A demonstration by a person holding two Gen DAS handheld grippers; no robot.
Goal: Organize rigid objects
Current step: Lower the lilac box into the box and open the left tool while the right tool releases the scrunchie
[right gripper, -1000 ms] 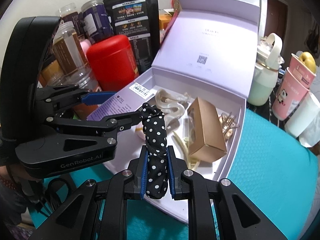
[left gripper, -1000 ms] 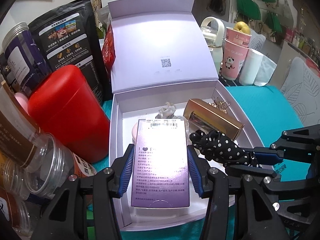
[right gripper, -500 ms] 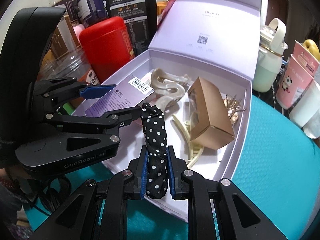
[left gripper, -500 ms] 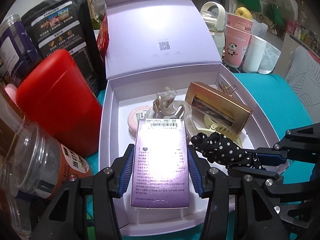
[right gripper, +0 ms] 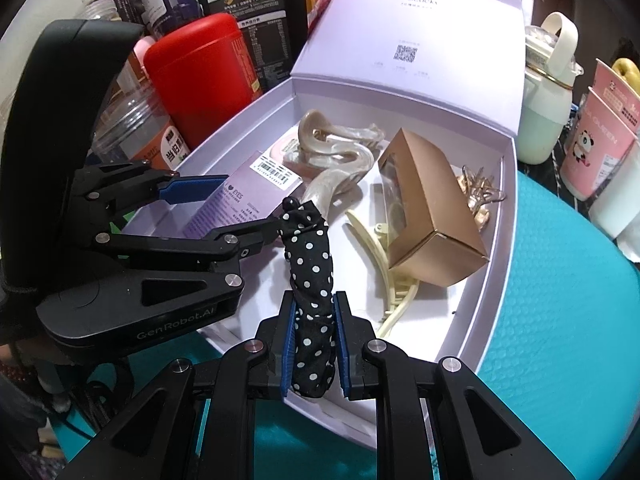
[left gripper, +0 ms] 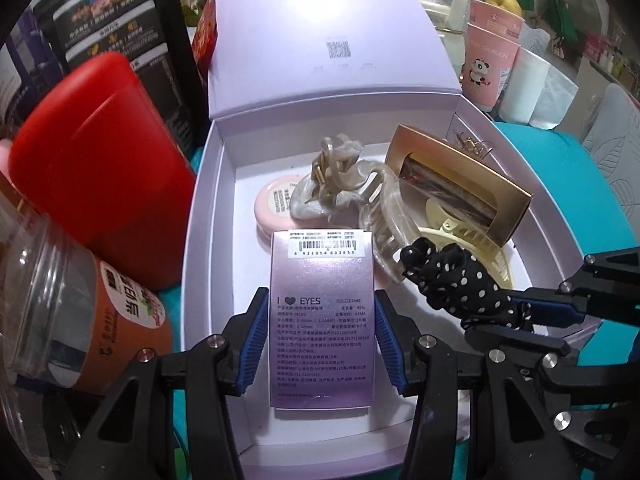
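Note:
My left gripper [left gripper: 322, 340] is shut on a purple "I love EYES" carton [left gripper: 322, 320] and holds it over the front left of the open lilac gift box [left gripper: 208, 208]. The carton also shows in the right wrist view [right gripper: 240, 200]. My right gripper [right gripper: 314, 344] is shut on a black polka-dot hair clip [right gripper: 310, 280], held over the box's front; the clip also shows in the left wrist view [left gripper: 452, 280]. Inside the box lie a gold carton [right gripper: 428, 216], pearly claw clips [left gripper: 344, 176], a pink compact [left gripper: 272, 208], a cream claw clip [right gripper: 384, 256] and gold clips [right gripper: 480, 192].
A red canister [left gripper: 100, 168], clear jars [left gripper: 60, 304] and black pouches [left gripper: 120, 20] crowd the box's left side. A mint bottle [right gripper: 548, 104], pink panda cups [right gripper: 600, 140] and a white roll [left gripper: 524, 84] stand at the right. The box sits on a teal mat [right gripper: 560, 320].
Both grippers have moved forward and lower over the box with their loads still held. The box's contents loom larger; the pink compact has come into sight.

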